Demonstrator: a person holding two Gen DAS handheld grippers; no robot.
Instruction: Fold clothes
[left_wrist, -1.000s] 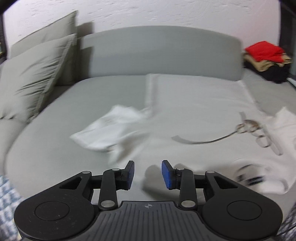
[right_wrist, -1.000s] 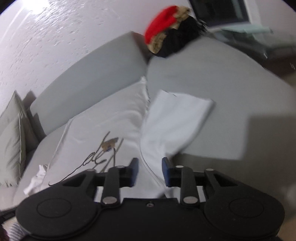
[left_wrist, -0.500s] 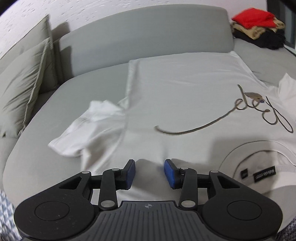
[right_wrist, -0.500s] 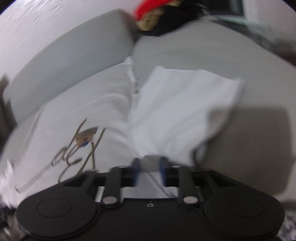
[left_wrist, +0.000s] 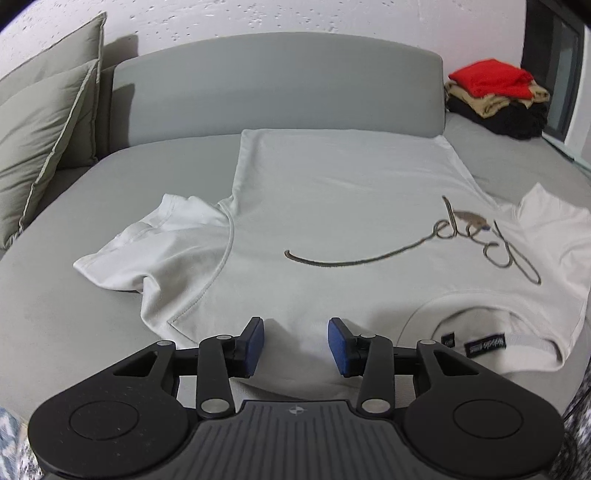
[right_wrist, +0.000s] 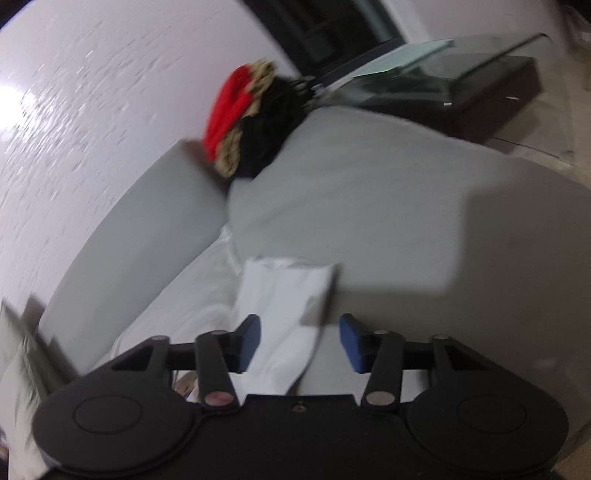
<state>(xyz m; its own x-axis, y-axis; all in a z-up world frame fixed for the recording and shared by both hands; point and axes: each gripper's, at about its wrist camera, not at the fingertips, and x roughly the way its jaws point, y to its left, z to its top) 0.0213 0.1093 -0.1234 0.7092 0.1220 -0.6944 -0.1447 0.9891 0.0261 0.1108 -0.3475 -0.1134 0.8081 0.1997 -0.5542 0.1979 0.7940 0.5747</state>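
Across the grey sofa (left_wrist: 122, 173) lay the white T-shirt (left_wrist: 332, 206), spread flat for folding. Left gripper (left_wrist: 295, 341) hovered released above its shoulder — the right gripper (right_wrist: 300, 341) was opening, its sleeve (right_wrist: 284, 306) loose between the jaws.

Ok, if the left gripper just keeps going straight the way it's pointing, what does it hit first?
Most likely the white T-shirt spread flat on the grey sofa. The left gripper points down at the cloth near the shoulder, left of the neckline; nothing else shows between its open jaws. Depth is hard to judge here.
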